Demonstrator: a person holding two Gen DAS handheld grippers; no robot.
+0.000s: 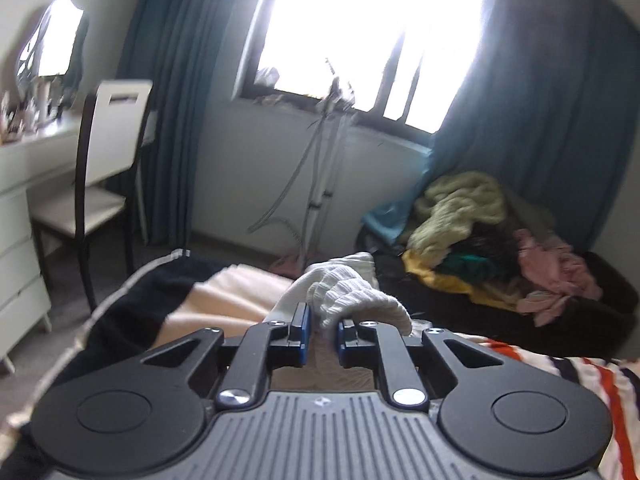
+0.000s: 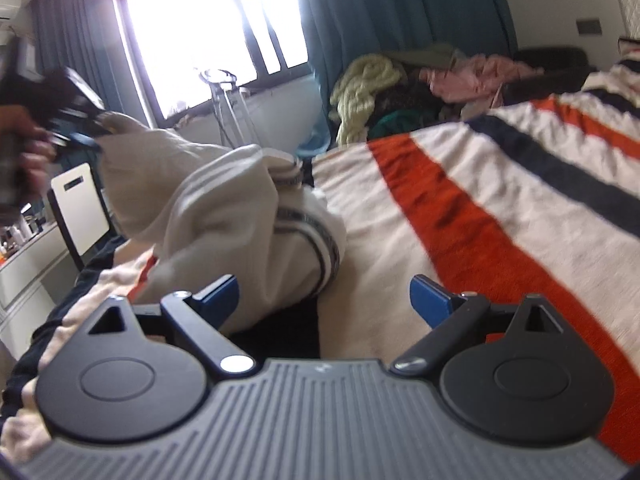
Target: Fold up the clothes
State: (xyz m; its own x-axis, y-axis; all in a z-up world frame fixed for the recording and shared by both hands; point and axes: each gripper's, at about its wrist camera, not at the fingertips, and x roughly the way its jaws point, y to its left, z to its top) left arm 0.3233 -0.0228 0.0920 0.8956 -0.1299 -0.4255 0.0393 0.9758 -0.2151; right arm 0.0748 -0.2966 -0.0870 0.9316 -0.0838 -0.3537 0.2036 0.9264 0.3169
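Left wrist view, from the left edge: white counter (image 1: 24, 160) with drawers and a cluttered top under a mirror (image 1: 52, 44); white chair (image 1: 108, 152) with a dark frame just beside it; teal curtains (image 1: 176, 92) flanking a bright window (image 1: 352, 28); thin stand (image 1: 320, 184) below the sill; further right, heap of clothes (image 1: 480, 232) in yellow, green and pink on a dark seat. Near the bottom, left gripper (image 1: 323, 338) with jaws drawn close, pinching a bunched fold of the white garment (image 1: 352, 296), the cloth lifted off the bed (image 1: 560, 372) with its striped cover in white, orange and navy; a dark cloth (image 1: 132, 308) with pale trim lying to the left. Right wrist view, again from the left: a hand (image 2: 24, 148) gripping the left gripper (image 2: 80, 120), blurred, clamped on the raised corner of the garment (image 2: 208, 220); the rest of the garment, cream with dark striped bands, sagging down to the bed (image 2: 500, 208) and resting in a crumpled mound there. Chair (image 2: 80, 208) and counter (image 2: 28, 264) low behind it, window (image 2: 192, 28) above, clothes (image 2: 372, 84) piled beyond the bed's far edge. At the bottom, right gripper (image 2: 324, 300) with jaws spread wide, nothing between the blue pads; left pad just beside the garment's lower edge, whether touching cannot be told.
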